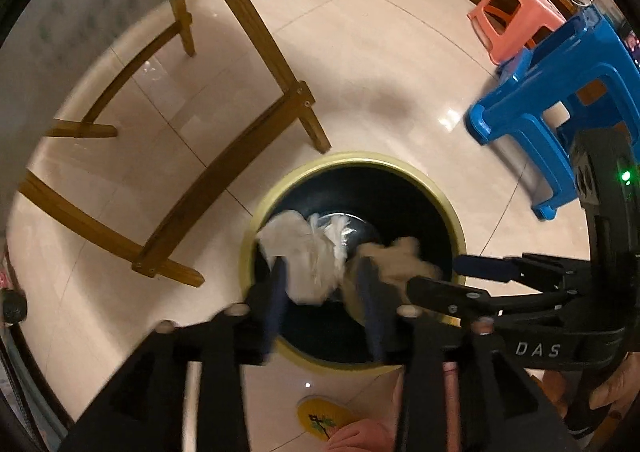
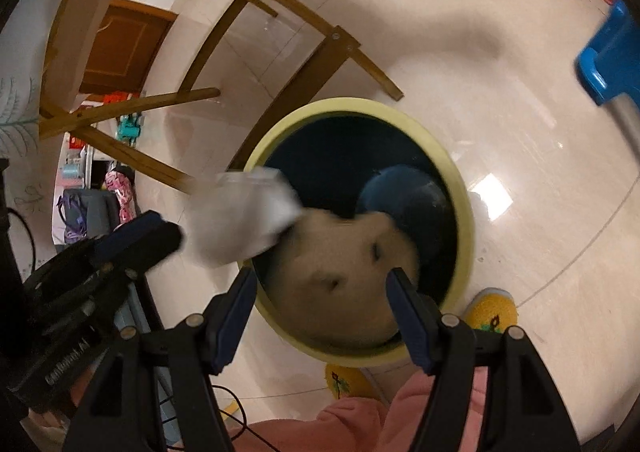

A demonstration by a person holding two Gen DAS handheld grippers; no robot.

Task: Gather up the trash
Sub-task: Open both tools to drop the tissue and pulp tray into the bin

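White tissue wad [image 1: 308, 252] loose between spread left hand-held gripper [image 1: 320, 294] fingers, above yellow-rimmed bin [image 1: 400, 159].

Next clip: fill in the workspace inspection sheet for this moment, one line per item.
Surface: pale glossy tile floor.
Job's things: round bin with yellow rim and dark inside; white wad and tan wad, both blurred, over its mouth.
Clutter: nothing seen loose on the floor.
Grippers: left gripper open, white wad between its fingers; right gripper open, tan wad ahead of it.
Cables: thin black cable on the floor.
Surroundings: wooden frame, blue stool, pink stool, yellow slippers.
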